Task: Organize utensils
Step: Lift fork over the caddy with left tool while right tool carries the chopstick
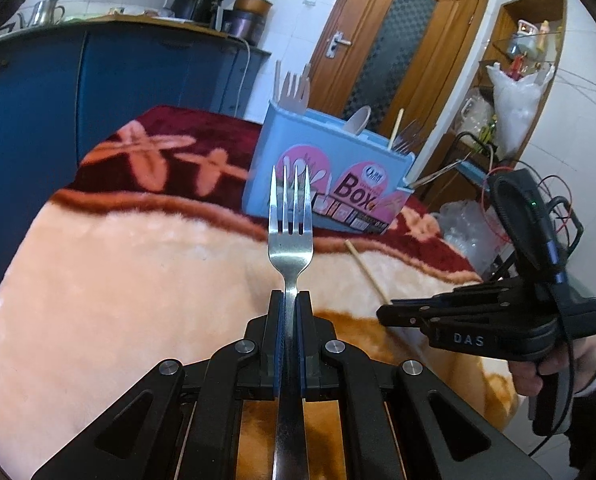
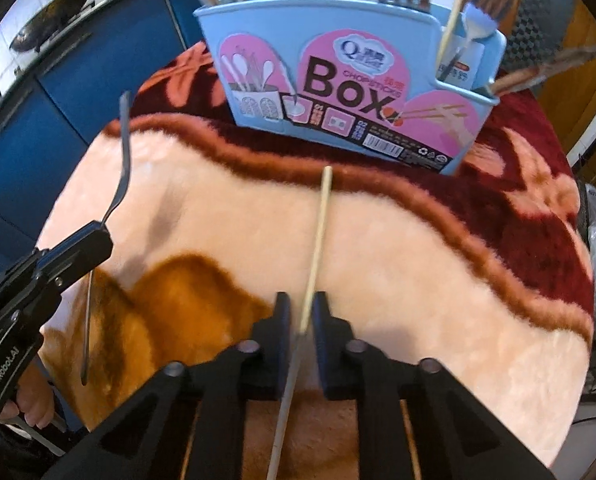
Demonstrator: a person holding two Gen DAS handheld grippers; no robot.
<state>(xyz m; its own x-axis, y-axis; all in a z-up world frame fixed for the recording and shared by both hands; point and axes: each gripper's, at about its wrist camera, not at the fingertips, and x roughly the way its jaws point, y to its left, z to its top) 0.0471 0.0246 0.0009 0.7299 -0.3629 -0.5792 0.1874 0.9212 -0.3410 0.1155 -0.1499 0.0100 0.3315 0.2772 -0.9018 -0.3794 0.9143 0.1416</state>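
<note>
Left wrist view first: the left gripper (image 1: pixel 290 300) has its jaws clamped on the neck of a metal fork (image 1: pixel 290 216), tines pointing straight ahead of the jaws, the handle running back between them. Beyond the tines stands the blue utensil box (image 1: pixel 298 152) on a plush blanket (image 1: pixel 118 260) that covers the counter. Off to the right of these jaws the right gripper (image 1: pixel 381 312) comes in sideways, close over the blanket.

From the right wrist, a single wooden chopstick (image 2: pixel 317 240) lies on the blanket and passes between the right gripper's jaws, which look drawn in around it with a sliver of gap showing in the blur; I judge them closed on it. Its far tip points ahead of the jaws toward the box.

Further off, the box already holds forks, a spoon and chopsticks in its compartments. By my reckoning the sorting is nearly done: the fork and this chopstick remain outside the box, each gripped but not yet dropped in.
</note>
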